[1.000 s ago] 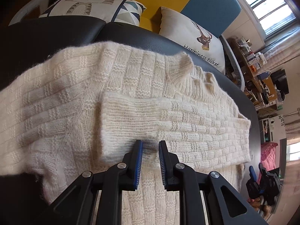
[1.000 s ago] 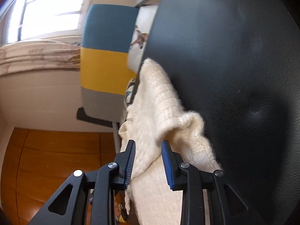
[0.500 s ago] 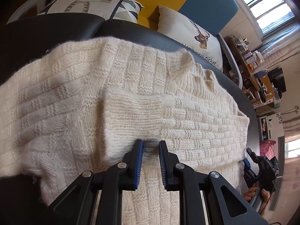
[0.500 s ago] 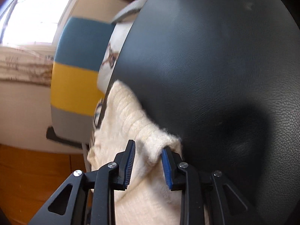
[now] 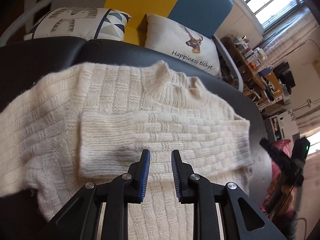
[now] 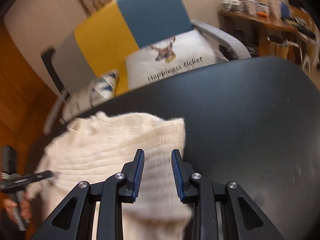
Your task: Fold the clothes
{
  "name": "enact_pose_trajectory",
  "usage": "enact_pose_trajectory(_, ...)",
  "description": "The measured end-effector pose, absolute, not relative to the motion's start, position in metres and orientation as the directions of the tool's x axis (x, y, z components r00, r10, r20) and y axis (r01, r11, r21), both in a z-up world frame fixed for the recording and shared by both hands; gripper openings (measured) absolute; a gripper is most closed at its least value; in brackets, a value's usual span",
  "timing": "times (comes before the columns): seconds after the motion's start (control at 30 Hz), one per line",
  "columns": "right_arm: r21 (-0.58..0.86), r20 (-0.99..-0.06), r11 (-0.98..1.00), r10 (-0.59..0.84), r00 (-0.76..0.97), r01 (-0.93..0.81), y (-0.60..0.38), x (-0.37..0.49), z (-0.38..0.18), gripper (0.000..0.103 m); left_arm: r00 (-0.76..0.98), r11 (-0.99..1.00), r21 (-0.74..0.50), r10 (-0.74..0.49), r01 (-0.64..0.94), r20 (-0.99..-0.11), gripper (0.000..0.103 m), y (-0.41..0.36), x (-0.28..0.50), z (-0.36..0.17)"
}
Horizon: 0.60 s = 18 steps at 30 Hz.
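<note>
sweater [image 5: 124,124]: cream knit, flat on the black surface [image 5: 124,54], one sleeve folded across its chest
left tool [image 5: 160,156]: fingers apart, over the sleeve, gripping nothing
right tool [image 6: 157,156]: fingers apart, above the sweater's 3 o'clock edge

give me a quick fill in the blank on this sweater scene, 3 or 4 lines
1. The cream sweater lies on a ____ padded surface.
2. One sleeve is folded ____ the sweater's body.
3. The pillow behind reads "Happiness ____".
4. The left tool has its jaws ____, with nothing between them.

Missing words: black; across; ticket; open
</note>
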State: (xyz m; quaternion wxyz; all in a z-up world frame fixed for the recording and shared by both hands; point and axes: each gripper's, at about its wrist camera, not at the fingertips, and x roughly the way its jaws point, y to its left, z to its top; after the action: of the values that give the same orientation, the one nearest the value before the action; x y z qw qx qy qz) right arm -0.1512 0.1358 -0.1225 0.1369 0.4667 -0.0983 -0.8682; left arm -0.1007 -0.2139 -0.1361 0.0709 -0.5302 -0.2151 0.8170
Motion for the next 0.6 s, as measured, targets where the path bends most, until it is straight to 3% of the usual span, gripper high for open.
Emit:
enact_pose_trajectory(0.13,0.160,-0.845,-0.978,-0.206,-0.493,0.133,0.117,-0.184,-0.148,0.028,-0.405,-0.899,-0.412,0.326,0.146,-0.854,0.023,-0.221,-0.099,-0.157)
enact_pose_trajectory(0.3,0.094,-0.867,-0.982,-0.162,-0.471,0.164,0.113,-0.192,-0.164,0.028,-0.422,-0.874,-0.461,0.364,0.153,-0.830,0.023,-0.230,-0.094,-0.161)
enact_pose_trajectory(0.47,0.046,-0.821,-0.971,-0.171,-0.544,0.235,0.104,-0.171,-0.131,0.028,-0.482,-0.860,-0.492,0.377,0.134,-0.791,0.023,-0.239,-0.085,-0.135)
enact_pose_trajectory(0.6,0.040,-0.854,-0.952,-0.191,-0.484,0.304,0.077,-0.156,-0.141,0.028,-0.490,-0.856,-0.491,0.361,0.164,-0.793,0.023,-0.255,-0.081,-0.132)
